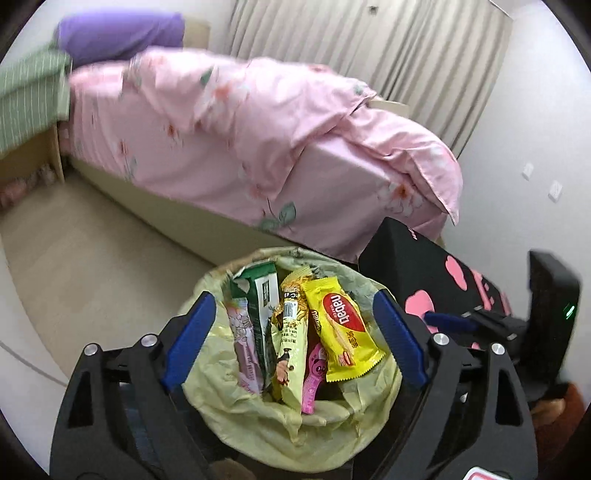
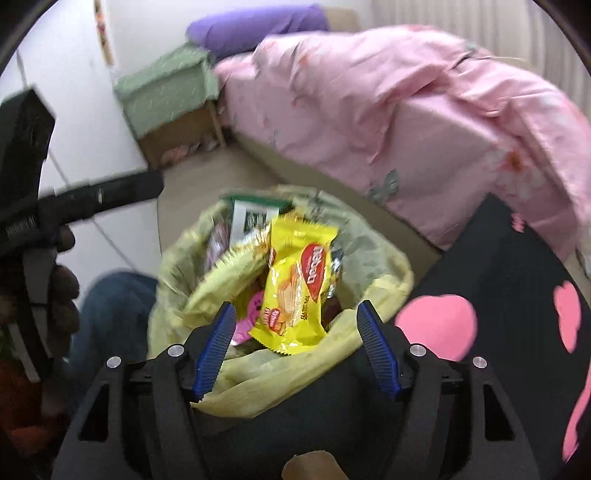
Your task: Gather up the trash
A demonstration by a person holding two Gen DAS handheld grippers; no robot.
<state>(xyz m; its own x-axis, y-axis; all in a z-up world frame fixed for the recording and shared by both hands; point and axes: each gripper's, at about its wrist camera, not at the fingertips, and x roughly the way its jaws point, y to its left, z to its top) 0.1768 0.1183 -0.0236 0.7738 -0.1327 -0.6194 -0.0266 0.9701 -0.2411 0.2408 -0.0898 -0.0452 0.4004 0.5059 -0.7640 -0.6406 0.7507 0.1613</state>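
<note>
Left wrist view: my left claw (image 1: pixel 293 339) wide, empty, over yellow-lined trash bin (image 1: pixel 221 369) on floor; yellow wafer wrapper (image 1: pixel 341 328) inside. Right claw (image 2: pixel 297 349) likewise wide. I'd lift clear without snagging liner.

Bin liner (image 1: pixel 229 398): thin yellow-green plastic film, crinkled, slightly translucent. Yellow wafer packet (image 1: pixel 341 328), green packet (image 1: pixel 262 295) and pink packet (image 1: pixel 314 373) inside it: glossy printed plastic wrap, creased. Left gripper (image 1: pixel 293 339) and right gripper (image 2: pixel 295 347): matt black plastic bodies, bright metal pins, blue ribbed pads that look rubbery. Quilt (image 1: pixel 258 122) on the far bed: soft pink cloth, matt, rumpled, floral print. Purple pillow (image 1: pixel 118 33): matt cloth. Bedside cabinet (image 2: pixel 181 136), far left: wood-look panel under green striped cloth. Floor (image 1: pixel 92 243): smooth, pale, low sheen.
</note>
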